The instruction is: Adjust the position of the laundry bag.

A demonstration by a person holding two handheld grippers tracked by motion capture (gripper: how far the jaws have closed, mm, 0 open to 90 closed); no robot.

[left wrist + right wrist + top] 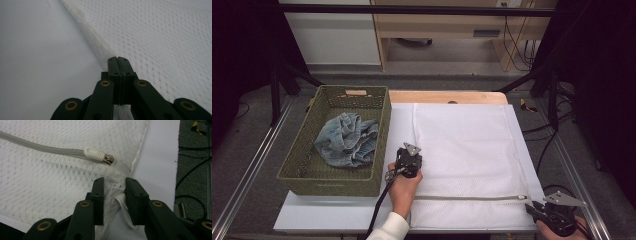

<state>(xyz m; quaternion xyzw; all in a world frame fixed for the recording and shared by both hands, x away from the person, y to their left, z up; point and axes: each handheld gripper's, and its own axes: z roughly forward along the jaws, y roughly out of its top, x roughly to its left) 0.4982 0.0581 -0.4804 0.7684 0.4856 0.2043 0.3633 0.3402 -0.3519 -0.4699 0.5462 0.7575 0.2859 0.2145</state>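
A white mesh laundry bag [467,145] lies flat on a white board [337,215]. Its grey zipper [472,197] runs along the near edge and ends at a white pull [96,153] by the right corner. My left gripper [408,160] sits at the bag's left edge. In the left gripper view its jaws [119,60] are shut on that hem of the bag [162,37]. My right gripper [531,206] is at the near right corner. There a bunched fold of the mesh [50,175] fills the gap between the jaws of that gripper [114,187].
A green woven basket [332,180] stands at the left of the board with a crumpled blue denim garment [347,140] in it. The wooden table edge [447,96] shows beyond the bag. Black cables [547,150] lie on the floor at the right.
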